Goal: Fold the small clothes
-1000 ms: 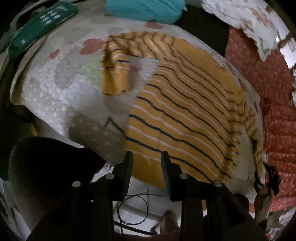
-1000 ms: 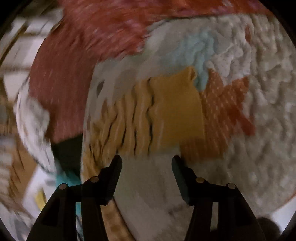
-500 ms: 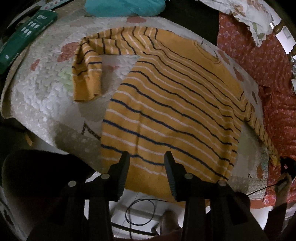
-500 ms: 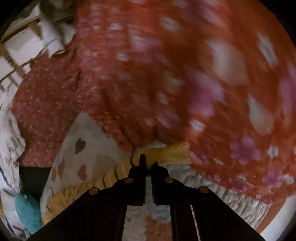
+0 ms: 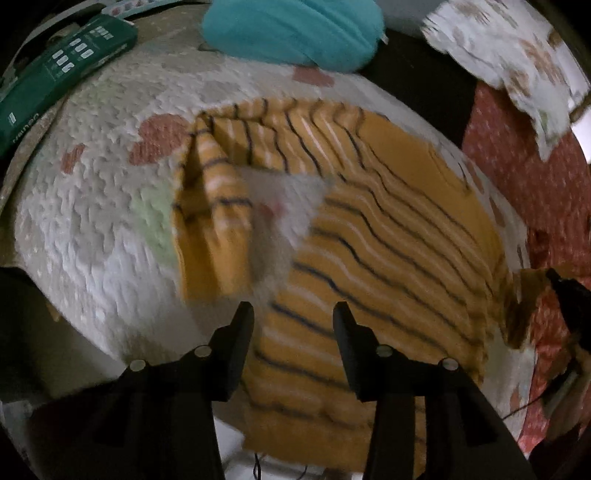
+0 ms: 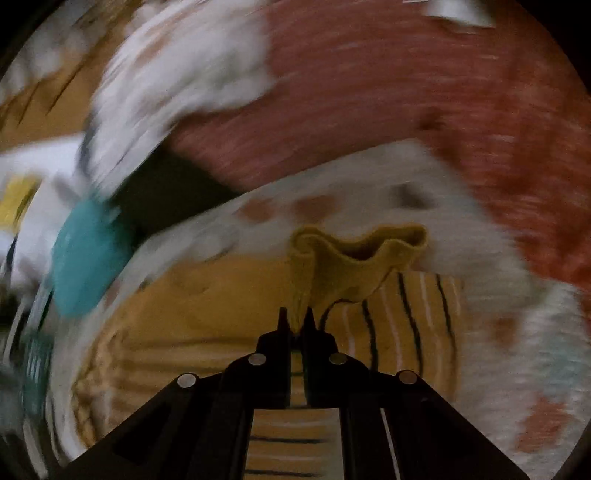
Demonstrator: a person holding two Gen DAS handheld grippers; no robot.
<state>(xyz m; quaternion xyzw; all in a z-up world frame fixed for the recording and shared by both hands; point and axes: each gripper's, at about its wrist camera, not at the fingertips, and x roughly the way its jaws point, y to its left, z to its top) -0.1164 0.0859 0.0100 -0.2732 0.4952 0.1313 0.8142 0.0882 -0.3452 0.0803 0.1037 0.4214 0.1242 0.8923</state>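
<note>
A small orange sweater (image 5: 388, 236) with dark blue and white stripes lies flat on a white quilted mat (image 5: 92, 229). Its left sleeve (image 5: 214, 221) is folded down beside the body. My left gripper (image 5: 293, 325) is open and empty, just above the sweater's hem. My right gripper (image 6: 295, 321) is shut on the cuff of the right sleeve (image 6: 354, 266) and holds it lifted over the sweater's body (image 6: 221, 295). The lifted cuff and the right gripper show at the right edge of the left wrist view (image 5: 532, 284).
A teal cushion (image 5: 295, 33) and a green box (image 5: 62, 74) lie at the mat's far side. A red patterned cloth (image 5: 535, 177) and a white floral cloth (image 5: 517, 55) lie to the right. The mat's near edge (image 5: 122, 354) drops to the floor.
My right gripper shut on the right sleeve's cuff and has lifted and swung it over the sweater's body. My left gripper moved closer to the hem and stays open.
</note>
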